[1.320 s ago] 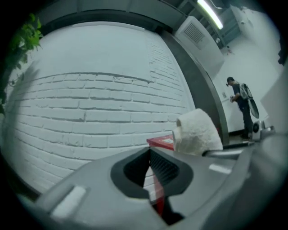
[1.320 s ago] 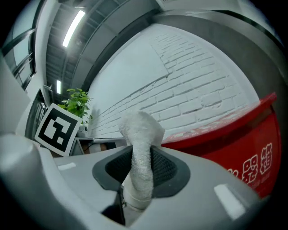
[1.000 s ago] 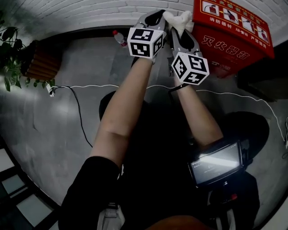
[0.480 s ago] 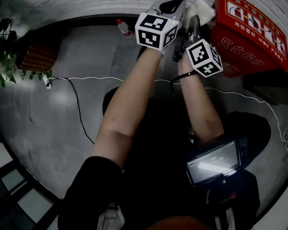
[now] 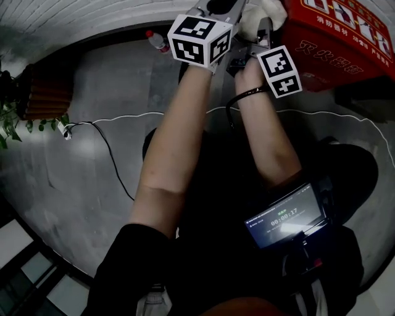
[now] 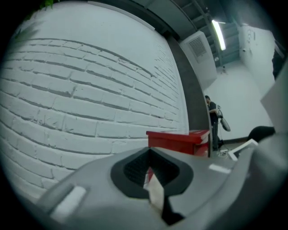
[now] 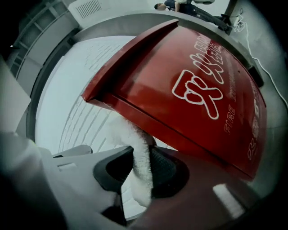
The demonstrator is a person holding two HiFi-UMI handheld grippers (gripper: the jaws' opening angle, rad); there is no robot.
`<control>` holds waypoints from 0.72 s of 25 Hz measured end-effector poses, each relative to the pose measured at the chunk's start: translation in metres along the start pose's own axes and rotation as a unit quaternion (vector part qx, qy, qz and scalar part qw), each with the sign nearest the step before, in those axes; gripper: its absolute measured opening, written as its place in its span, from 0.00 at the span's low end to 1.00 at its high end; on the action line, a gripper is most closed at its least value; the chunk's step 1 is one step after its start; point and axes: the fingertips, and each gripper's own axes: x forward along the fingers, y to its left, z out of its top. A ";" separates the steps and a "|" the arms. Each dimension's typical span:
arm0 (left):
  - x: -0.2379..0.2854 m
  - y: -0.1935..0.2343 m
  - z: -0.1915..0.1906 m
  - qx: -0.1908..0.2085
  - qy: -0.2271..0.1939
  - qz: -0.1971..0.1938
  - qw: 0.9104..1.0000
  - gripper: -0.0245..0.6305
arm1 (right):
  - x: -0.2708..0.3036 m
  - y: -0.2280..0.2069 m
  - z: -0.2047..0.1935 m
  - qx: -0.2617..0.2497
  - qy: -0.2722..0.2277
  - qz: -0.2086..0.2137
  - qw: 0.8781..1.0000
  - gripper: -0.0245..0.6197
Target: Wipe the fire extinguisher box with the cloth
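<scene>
The red fire extinguisher box (image 5: 345,37) stands on the floor by the white brick wall at the upper right of the head view. My right gripper (image 7: 141,168) is shut on a white fluffy cloth (image 7: 135,148), which presses against the lower edge of the box (image 7: 193,90) at its left end. In the head view the cloth (image 5: 258,15) shows just left of the box. My left gripper (image 6: 150,173) hovers close beside the right one with its jaws together and nothing held. Beyond it the box (image 6: 177,141) shows against the wall.
A plastic bottle (image 5: 157,41) stands by the wall (image 5: 92,18). A wooden planter (image 5: 43,92) with a green plant (image 5: 7,117) is at the left. A white cable (image 5: 105,120) runs across the grey floor. A lit screen (image 5: 284,216) hangs at the person's waist. A person (image 6: 211,119) stands far off.
Both grippers have moved forward toward the wall, and the cloth has come against the left end of the red box. The left gripper has stayed beside the right one.
</scene>
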 end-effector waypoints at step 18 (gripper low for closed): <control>0.011 0.014 -0.079 -0.013 0.090 -0.021 0.996 0.04 | 0.022 -0.085 -0.036 0.107 -0.010 -0.115 0.988 0.20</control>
